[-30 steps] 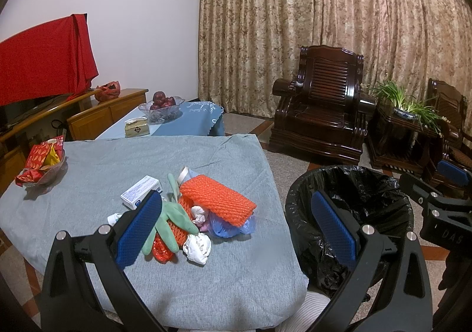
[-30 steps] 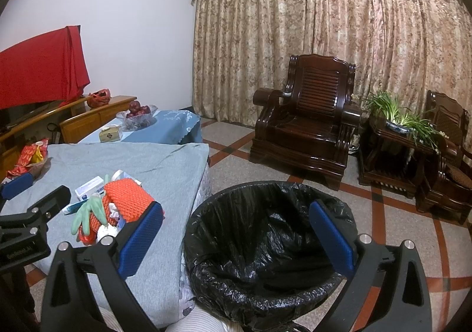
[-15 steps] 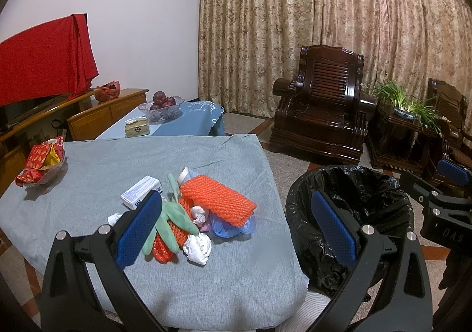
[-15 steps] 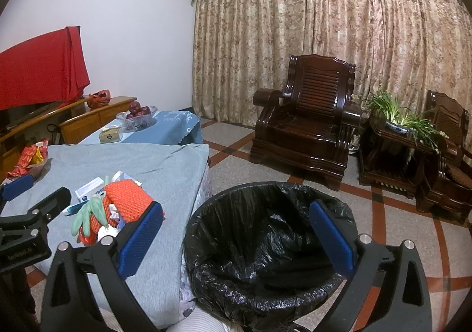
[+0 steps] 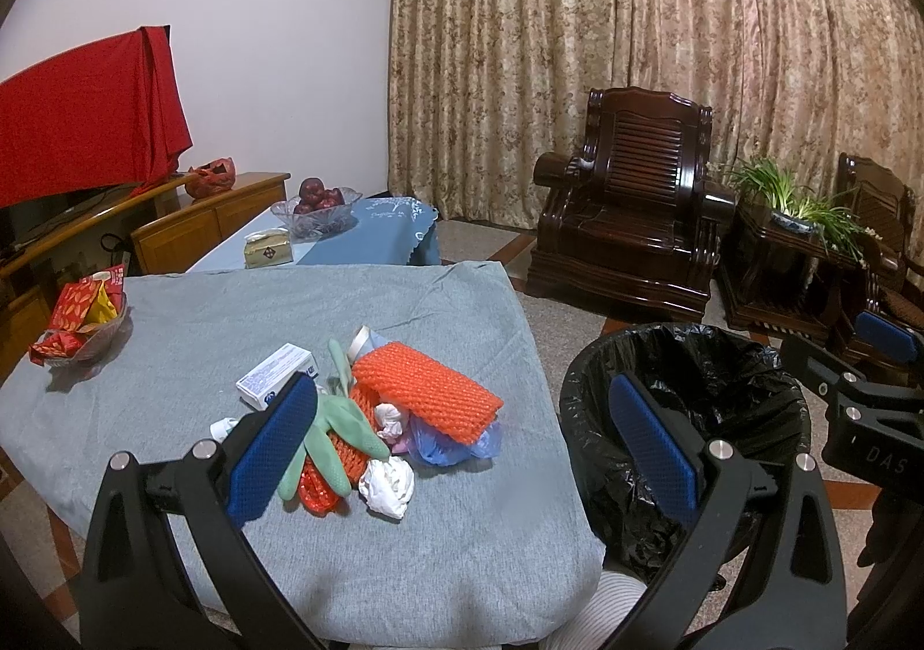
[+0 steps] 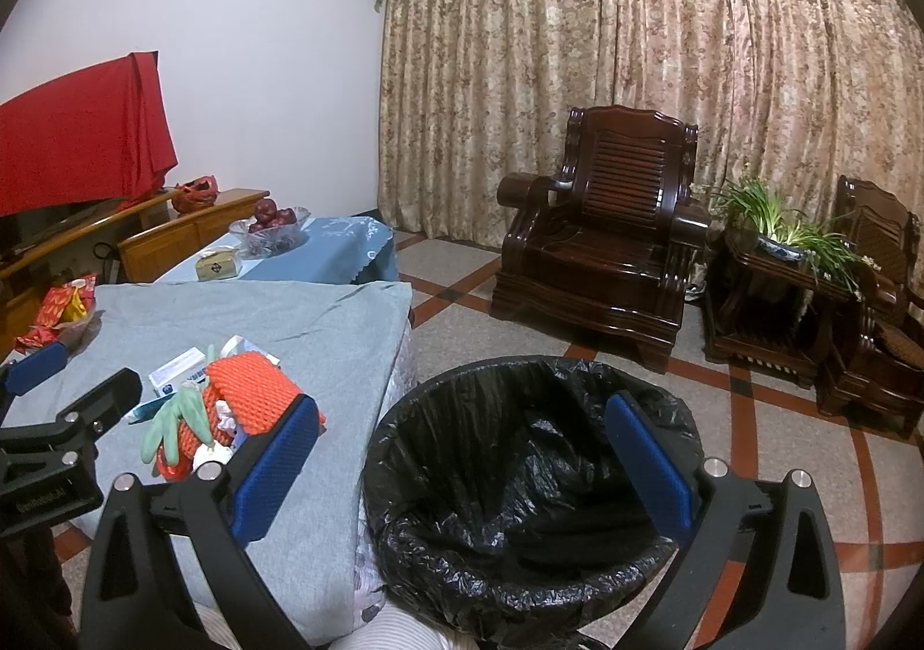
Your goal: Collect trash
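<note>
One bench (image 5: 404, 563), draped in grey cloth, carries one pile of litter: one green glove (image 5: 341, 433), one orange foam net sleeve (image 5: 424, 396), one white carton (image 5: 277, 376), two crumpled white tissues (image 5: 388, 485) and one blue plastic bag (image 5: 447, 448). One black-lined bin (image 6: 520, 482) stands beside it. Behind: two wooden armchairs (image 6: 606, 246), one potted plant (image 6: 779, 228), two glass bowls (image 5: 315, 211).

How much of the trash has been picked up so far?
Nothing looks collected yet. The black-lined bin shows no trash inside, and the pile sits on the grey tablecloth: orange foam net, green glove, white box, crumpled tissue. The left gripper and right gripper are both open and hold nothing. All the picking up is left.
</note>
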A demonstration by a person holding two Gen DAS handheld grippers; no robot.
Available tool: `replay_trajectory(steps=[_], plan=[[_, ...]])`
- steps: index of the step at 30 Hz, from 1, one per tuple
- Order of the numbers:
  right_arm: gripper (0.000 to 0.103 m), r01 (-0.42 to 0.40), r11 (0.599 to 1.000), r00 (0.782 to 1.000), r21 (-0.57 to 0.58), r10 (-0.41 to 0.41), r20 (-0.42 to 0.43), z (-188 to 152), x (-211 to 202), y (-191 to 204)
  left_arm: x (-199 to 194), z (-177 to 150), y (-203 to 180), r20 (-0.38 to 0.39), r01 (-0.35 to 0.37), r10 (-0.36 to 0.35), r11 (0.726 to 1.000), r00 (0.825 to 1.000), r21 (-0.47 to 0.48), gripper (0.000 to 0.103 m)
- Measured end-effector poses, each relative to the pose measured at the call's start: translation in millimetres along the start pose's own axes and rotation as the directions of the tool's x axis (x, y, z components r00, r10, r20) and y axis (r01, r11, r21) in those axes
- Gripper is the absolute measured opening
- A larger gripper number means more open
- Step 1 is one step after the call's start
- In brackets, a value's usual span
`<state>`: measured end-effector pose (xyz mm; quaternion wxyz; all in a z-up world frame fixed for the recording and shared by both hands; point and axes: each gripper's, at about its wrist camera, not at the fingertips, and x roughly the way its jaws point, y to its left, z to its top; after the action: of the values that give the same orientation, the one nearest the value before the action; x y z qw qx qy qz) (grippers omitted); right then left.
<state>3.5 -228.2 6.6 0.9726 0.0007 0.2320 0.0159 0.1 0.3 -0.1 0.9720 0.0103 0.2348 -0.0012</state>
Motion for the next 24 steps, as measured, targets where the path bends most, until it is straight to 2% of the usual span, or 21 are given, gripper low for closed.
replay_trajectory(steps=[13,24], plan=[[0.097,-0.001,1.000,1.000,0.005,0.001,-0.005,0,4,2,0,0,0,-0.002,0.001,-0.001,1.000,1.000,-0.001,0.098],[0.097,-0.037,0.999,0.999,-0.003,0.037,-0.009,-7,25,20,22,-15,22,-0.009,-0.008,0.008,1.000,1.000,-0.012,0.098]])
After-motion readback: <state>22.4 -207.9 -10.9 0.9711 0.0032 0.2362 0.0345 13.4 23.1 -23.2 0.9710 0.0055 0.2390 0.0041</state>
